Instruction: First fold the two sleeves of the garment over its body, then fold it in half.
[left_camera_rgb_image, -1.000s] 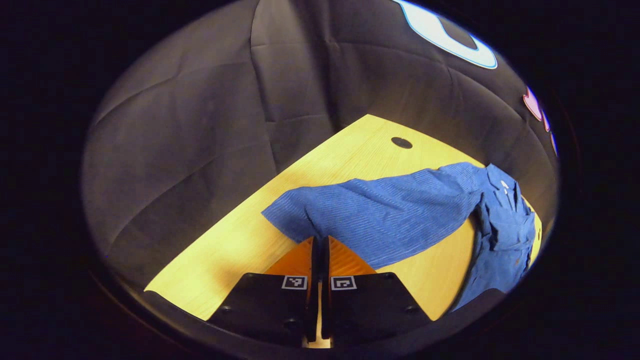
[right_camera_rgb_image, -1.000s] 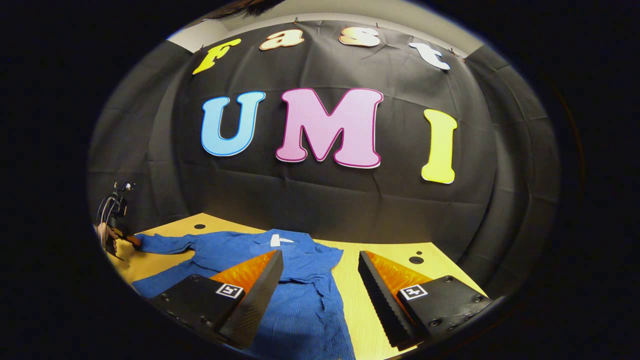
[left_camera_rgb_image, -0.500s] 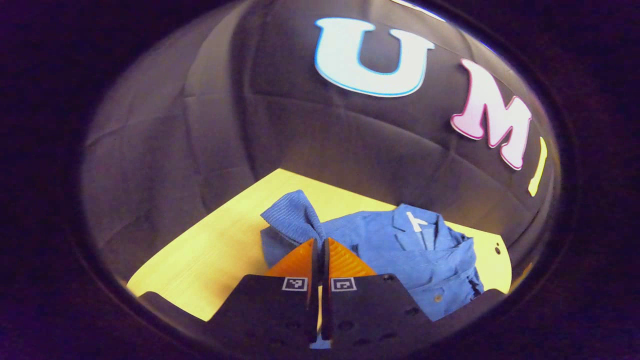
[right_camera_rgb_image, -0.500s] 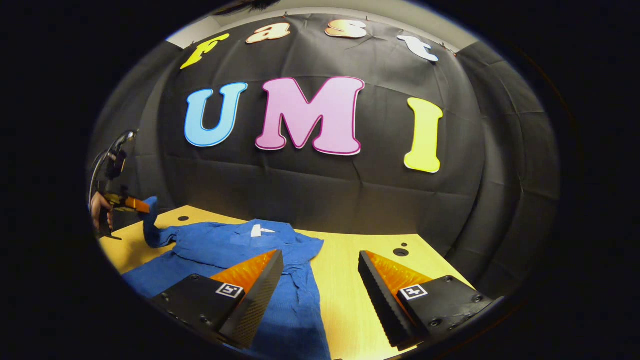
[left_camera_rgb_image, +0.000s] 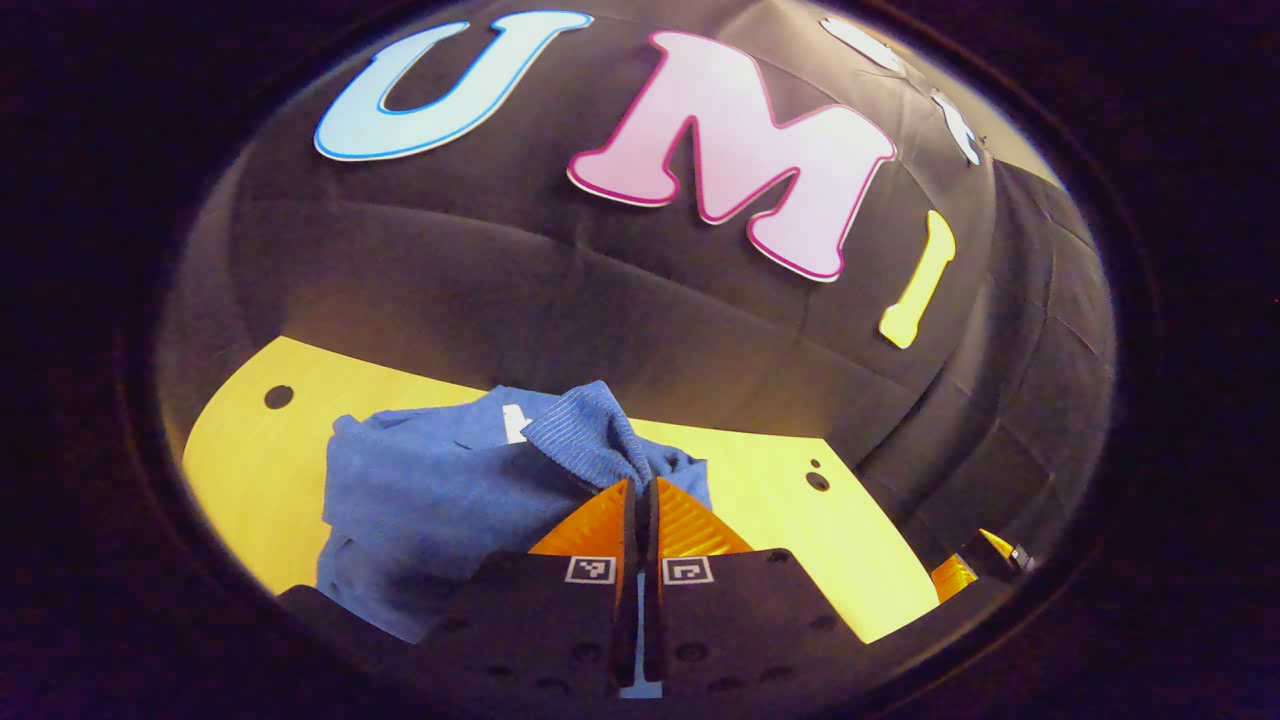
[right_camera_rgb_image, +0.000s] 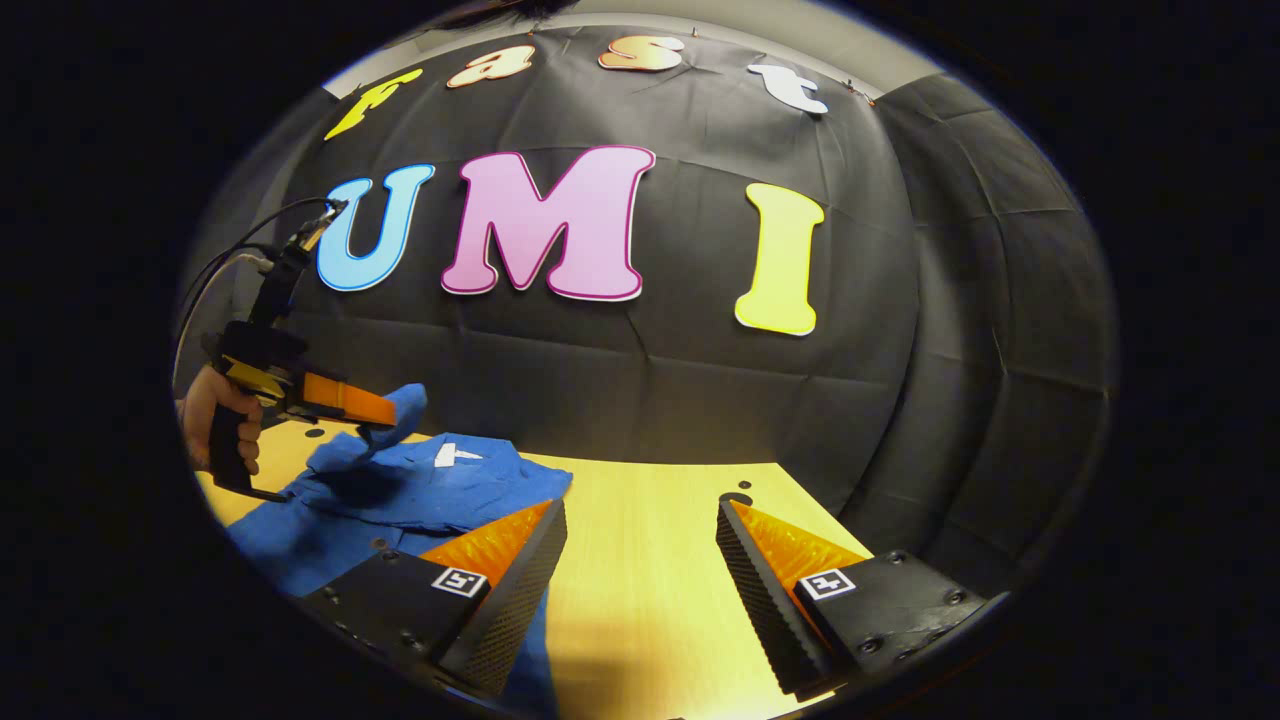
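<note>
The left tongs (left_camera_rgb_image: 640, 490) are clamped on the cuff end of a sleeve (left_camera_rgb_image: 590, 440) of the blue garment (left_camera_rgb_image: 420, 490), holding it up above the garment's body; the right gripper view shows these tongs (right_camera_rgb_image: 385, 412) off to the side, gripped by a hand (right_camera_rgb_image: 215, 415), with the sleeve (right_camera_rgb_image: 405, 400) pinched at their tips. The garment lies on the yellow worktop (left_camera_rgb_image: 780, 500), collar toward the back wall. The right tongs (right_camera_rgb_image: 640, 560) stand wide apart over bare worktop (right_camera_rgb_image: 640, 540), holding nothing.

The step in hand looks like the first sleeve fold. The risk is in the release: let go too high and the sleeve may crumple or twist rather than lie flat across the chest. Pull too far — the cloth is light (and unpinned by the other tongs) — and the whole body could drag sideways or bunch, spoiling the later half-fold.
</note>
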